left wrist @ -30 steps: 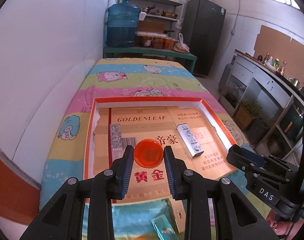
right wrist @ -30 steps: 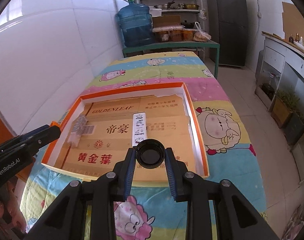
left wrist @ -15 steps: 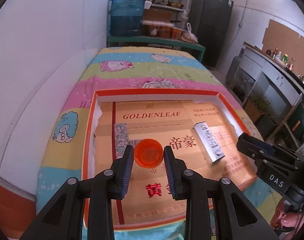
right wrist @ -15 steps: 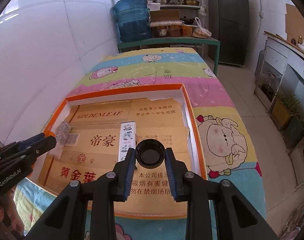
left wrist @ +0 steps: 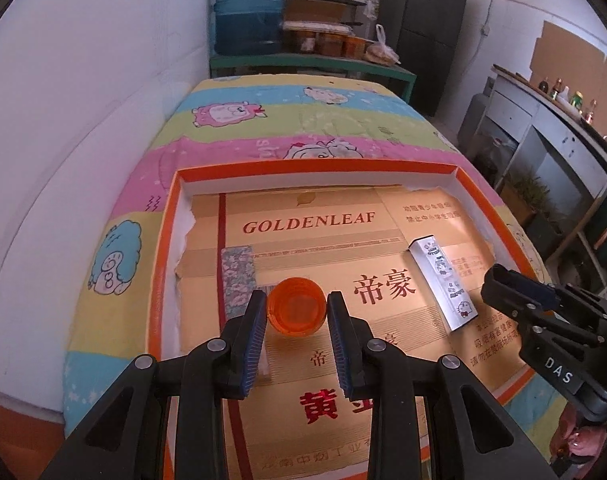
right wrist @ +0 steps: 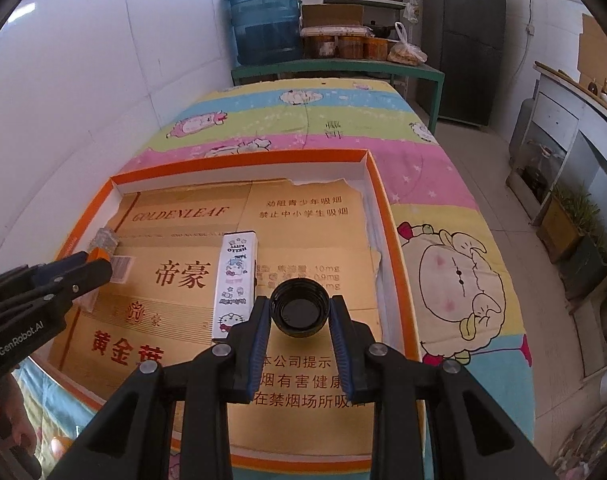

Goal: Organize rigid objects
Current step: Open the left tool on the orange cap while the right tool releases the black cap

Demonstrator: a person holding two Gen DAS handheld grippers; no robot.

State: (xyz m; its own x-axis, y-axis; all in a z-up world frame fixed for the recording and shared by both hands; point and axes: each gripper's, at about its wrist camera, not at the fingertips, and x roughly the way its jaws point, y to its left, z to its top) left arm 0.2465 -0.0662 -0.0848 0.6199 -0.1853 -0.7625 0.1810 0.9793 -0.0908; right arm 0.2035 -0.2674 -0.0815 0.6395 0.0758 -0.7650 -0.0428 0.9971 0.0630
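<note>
While both hover over the orange tray [left wrist: 165,264], our left tool [left wrist: 296,312] grips an orange cap [left wrist: 296,312], our right tool [right wrist: 300,312] a black cap [right wrist: 300,312].

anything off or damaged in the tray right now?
Only wear: the gold cardboard liner in the orange tray has torn, ragged edges at its far and right sides, with white tray bottom showing. The Hello Kitty box lies flat. Each gripper holds a cap squarely: orange cap left, black cap right. Nothing spilled.

Two caps, orange [left wrist: 296,311] and black [right wrist: 300,310], one white box [left wrist: 443,282], perhaps one patterned packet [left wrist: 238,277], one tray [left wrist: 315,169]
</note>
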